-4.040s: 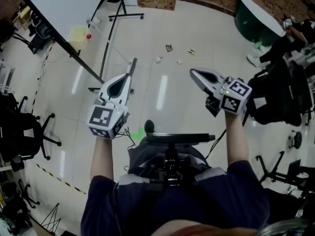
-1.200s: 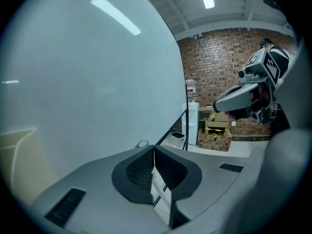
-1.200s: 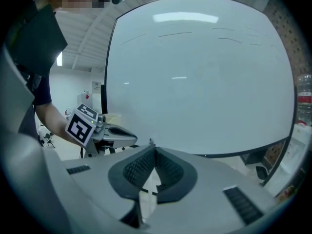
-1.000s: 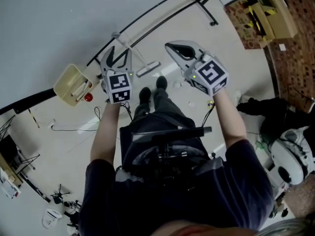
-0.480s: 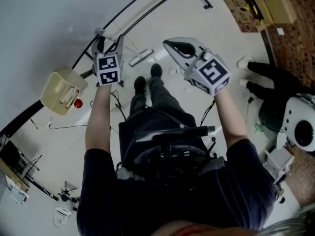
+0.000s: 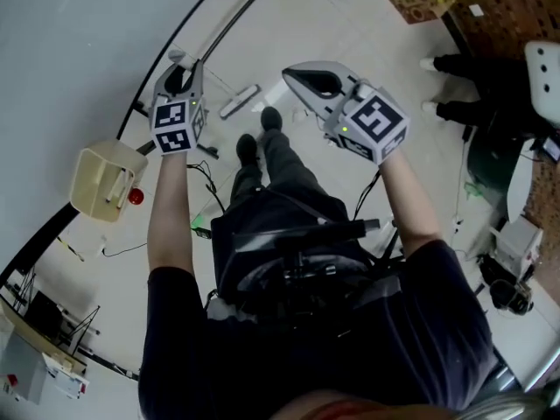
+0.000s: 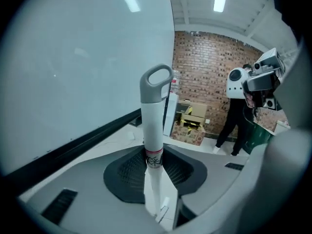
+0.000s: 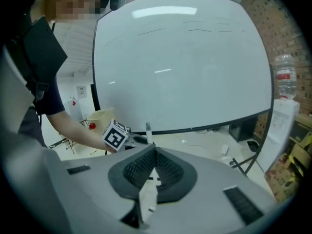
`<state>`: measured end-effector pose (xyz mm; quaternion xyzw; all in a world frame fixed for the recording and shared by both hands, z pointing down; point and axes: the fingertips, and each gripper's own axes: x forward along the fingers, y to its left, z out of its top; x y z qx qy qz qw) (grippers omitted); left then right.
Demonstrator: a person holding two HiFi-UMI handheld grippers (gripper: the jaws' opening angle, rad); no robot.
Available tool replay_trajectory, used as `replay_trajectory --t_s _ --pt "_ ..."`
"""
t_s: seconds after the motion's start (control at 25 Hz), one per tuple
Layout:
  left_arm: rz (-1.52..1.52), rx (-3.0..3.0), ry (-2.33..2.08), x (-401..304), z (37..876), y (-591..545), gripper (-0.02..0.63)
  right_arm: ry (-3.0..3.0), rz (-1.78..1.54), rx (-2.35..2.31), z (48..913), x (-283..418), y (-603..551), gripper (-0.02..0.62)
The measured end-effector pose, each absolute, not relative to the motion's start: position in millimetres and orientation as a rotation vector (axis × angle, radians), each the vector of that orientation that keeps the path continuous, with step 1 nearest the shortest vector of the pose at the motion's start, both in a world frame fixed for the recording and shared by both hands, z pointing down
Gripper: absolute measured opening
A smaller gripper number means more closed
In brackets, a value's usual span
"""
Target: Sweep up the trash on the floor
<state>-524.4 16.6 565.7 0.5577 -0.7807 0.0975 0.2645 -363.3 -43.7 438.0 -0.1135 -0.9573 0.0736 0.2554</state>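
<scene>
Left gripper [image 6: 180, 73] is at the whiteboard [image 7: 73, 57], and its jaws have just been closing. The broom handle [image 7: 152, 121] stands between them, and the pads look pressed on both its sides. The handle's long axis runs upright through the jaws, grey loop above the pads. In the head view its lower end slants right to the broom head [image 6: 239, 101] on the floor. So the left hand is the one on the broom. The right gripper [image 8: 155, 150] hangs well apart to the right, jaws together on nothing. The lift looks like the next job, I'd say. Count: one broom, two grippers, one yellow bin [image 6: 103, 180] at the near left. Trash on the floor: none I can pick out for sure.
</scene>
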Motion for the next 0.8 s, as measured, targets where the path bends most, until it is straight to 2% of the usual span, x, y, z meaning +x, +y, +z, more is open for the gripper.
replay_trajectory --t_s 0.44,0.52,0.64,0.8 --pt "0.414 1.909 -1.848 -407.5 540.9 -20.7 0.101 -2.661 0.222 -0.200 405.7 -338.8 -25.0 0.027" --pt "0.445 1.985 -1.800 -389.6 528.6 -33.6 0.101 -2.665 0.222 -0.170 400.2 -337.3 -28.4 0.114" --pt "0.506 2.103 -1.734 -360.9 508.8 -58.7 0.101 -2.671 0.160 -0.064 392.4 -333.7 -42.2 0.184" --pt "0.567 2.220 -1.668 -316.3 488.4 -88.4 0.101 -2.739 0.118 0.059 372.8 -316.9 -64.8 0.184"
